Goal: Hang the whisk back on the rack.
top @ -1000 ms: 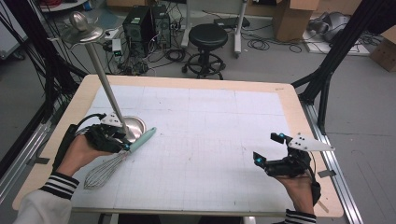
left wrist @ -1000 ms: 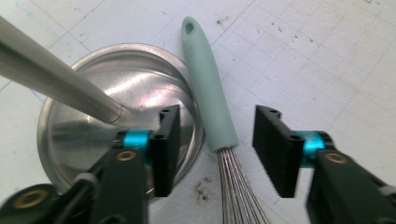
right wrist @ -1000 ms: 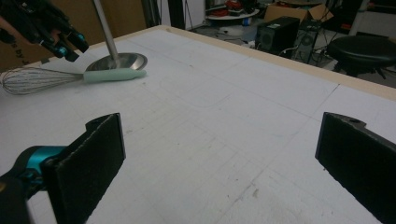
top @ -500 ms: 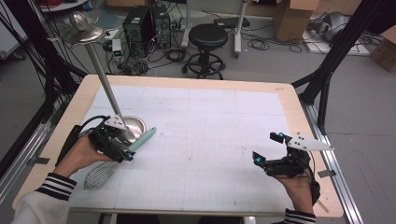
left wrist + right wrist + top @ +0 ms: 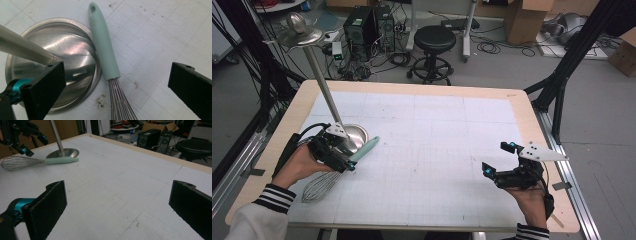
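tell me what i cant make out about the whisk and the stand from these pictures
- Whisk, left gripper view: the wire head is cut off by the bottom edge.
- Whisk, high view: the left gripper covers where handle meets wires.
- Steel stand, left gripper view: the pole leaves the left edge; one black jaw hides part of the base.
- Stand, right gripper view: the top is cut off by the upper edge.

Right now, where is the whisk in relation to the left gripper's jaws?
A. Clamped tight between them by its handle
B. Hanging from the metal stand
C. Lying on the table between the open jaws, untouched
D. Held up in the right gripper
C: in the left gripper view the whisk lies flat on the table, with the left gripper open and both jaws clear of it.
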Demonstrator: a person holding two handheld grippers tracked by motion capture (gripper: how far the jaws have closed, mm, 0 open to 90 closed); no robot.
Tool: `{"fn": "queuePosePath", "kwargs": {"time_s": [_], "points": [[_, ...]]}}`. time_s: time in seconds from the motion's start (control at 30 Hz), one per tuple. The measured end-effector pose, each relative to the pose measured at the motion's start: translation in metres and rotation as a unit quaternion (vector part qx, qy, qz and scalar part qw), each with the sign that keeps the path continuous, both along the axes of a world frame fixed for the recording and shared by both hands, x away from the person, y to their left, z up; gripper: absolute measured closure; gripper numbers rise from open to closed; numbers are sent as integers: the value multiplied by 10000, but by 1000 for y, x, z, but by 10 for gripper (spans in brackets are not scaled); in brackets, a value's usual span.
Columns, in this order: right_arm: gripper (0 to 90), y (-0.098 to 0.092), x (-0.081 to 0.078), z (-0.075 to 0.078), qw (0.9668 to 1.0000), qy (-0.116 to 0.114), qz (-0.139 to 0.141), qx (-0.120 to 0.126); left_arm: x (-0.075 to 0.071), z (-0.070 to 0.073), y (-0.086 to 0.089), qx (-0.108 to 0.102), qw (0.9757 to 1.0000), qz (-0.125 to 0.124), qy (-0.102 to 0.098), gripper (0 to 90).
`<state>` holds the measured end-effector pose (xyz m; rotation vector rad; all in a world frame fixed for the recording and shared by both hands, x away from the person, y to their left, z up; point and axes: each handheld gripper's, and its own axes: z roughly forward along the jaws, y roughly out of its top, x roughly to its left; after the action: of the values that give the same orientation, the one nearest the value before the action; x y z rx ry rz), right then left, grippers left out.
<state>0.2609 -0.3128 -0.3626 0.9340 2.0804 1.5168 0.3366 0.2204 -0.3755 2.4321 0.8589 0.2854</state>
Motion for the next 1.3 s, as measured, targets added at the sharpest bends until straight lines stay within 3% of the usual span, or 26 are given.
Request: {"fn": "queuePosePath", "kwargs": {"time_s": [0.13, 0.93, 1.3], "points": [[5, 0, 0, 0, 10000, -8, 2, -16, 2, -3, -1, 23, 10000, -7, 64, 43], [5, 0, 1, 0, 10000, -10, 20, 1, 17, -23, -12, 487, 9980, -43, 390, 327], [5, 0, 1, 0, 10000, -12, 22, 5, 23, -31, -17, 690, 9962, 111, 527, 435]]}}
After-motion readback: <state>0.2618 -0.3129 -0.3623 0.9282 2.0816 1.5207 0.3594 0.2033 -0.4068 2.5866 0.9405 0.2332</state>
